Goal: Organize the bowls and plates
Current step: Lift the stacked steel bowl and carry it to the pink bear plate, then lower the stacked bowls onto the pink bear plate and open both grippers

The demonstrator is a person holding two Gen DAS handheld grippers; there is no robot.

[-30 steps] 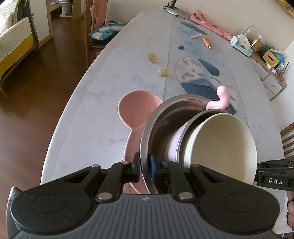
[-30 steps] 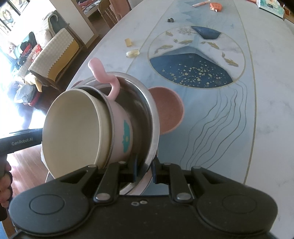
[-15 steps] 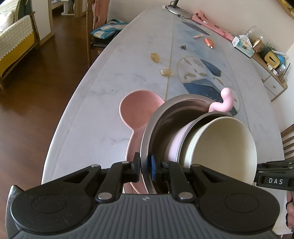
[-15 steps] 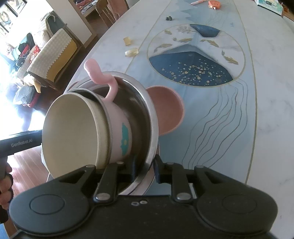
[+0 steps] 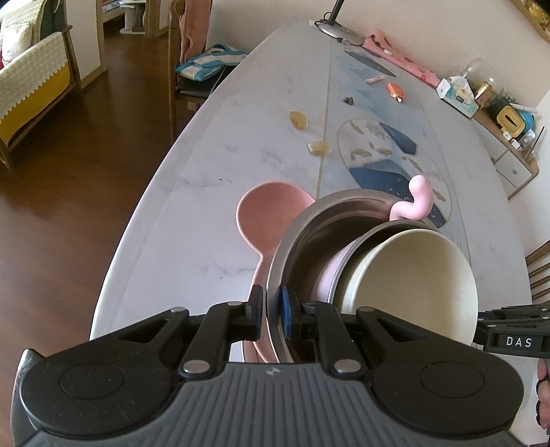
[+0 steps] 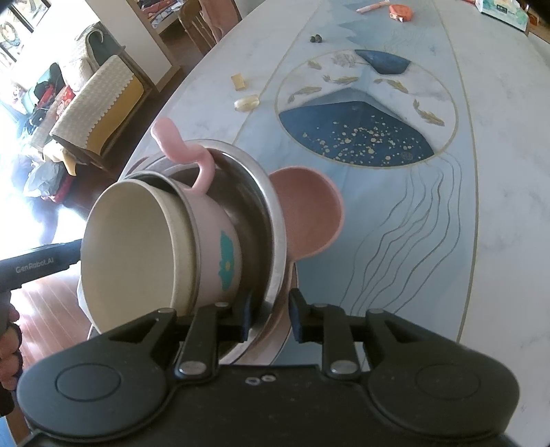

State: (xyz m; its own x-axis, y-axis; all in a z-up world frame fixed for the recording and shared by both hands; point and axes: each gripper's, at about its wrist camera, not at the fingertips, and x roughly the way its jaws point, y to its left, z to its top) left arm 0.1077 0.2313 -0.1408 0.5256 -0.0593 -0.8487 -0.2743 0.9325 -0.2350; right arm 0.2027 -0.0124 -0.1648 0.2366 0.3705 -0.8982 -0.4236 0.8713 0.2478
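A stack of dishes sits at the table's near end: a pink mouse-eared plate (image 5: 264,213) underneath, a steel bowl (image 5: 309,227) on it, a pink handled cup-bowl (image 6: 220,237) inside that, and a cream bowl (image 5: 416,275) innermost. The stack looks tilted in both views. My left gripper (image 5: 273,314) is shut on the steel bowl's rim. My right gripper (image 6: 268,318) has its jaws parted a little around the opposite rim of the steel bowl (image 6: 271,220) and the pink plate (image 6: 309,206); the pads look apart from the rim.
The long marble table (image 5: 192,192) has a blue jellyfish inlay (image 6: 361,134). Small yellow pieces (image 5: 298,118), an orange item (image 5: 395,90), a tissue box (image 5: 457,98) and a lamp base (image 5: 338,31) lie farther off. A chair with a bag (image 5: 209,65) stands left of the table.
My right gripper's jaws have opened from a tight pinch on the steel bowl's rim to a small gap. The left gripper has stayed shut. The stack has barely shifted.
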